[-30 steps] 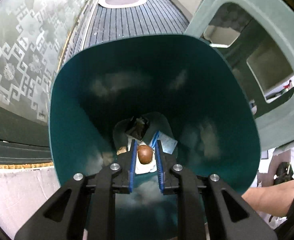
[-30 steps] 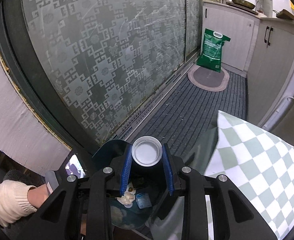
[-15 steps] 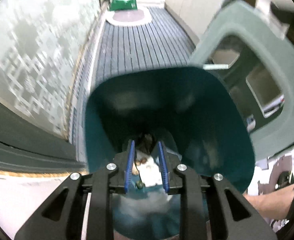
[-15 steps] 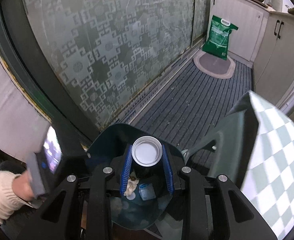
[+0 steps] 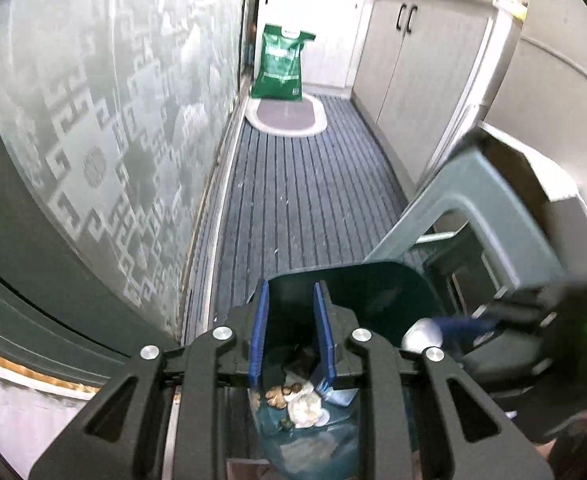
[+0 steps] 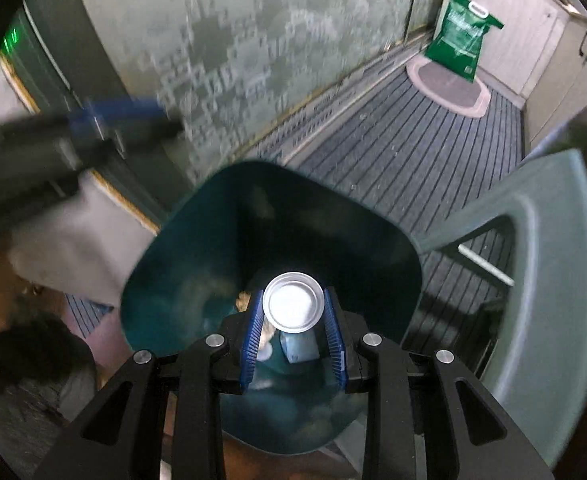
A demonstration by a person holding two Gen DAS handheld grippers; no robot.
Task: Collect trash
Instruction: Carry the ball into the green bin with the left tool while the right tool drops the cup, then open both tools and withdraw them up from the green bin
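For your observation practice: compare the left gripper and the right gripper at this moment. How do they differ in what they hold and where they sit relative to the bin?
The right gripper is shut on a silver can; the left gripper holds nothing, jaws apart. The right gripper sits over the teal bin's mouth; the left gripper sits near its edge, trash visible below. Both have blue pads and point downward.

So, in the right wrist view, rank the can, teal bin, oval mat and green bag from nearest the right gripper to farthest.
1. can, clamped in the right gripper
2. teal bin, directly below
3. oval mat, far along the floor
4. green bag, standing behind the mat
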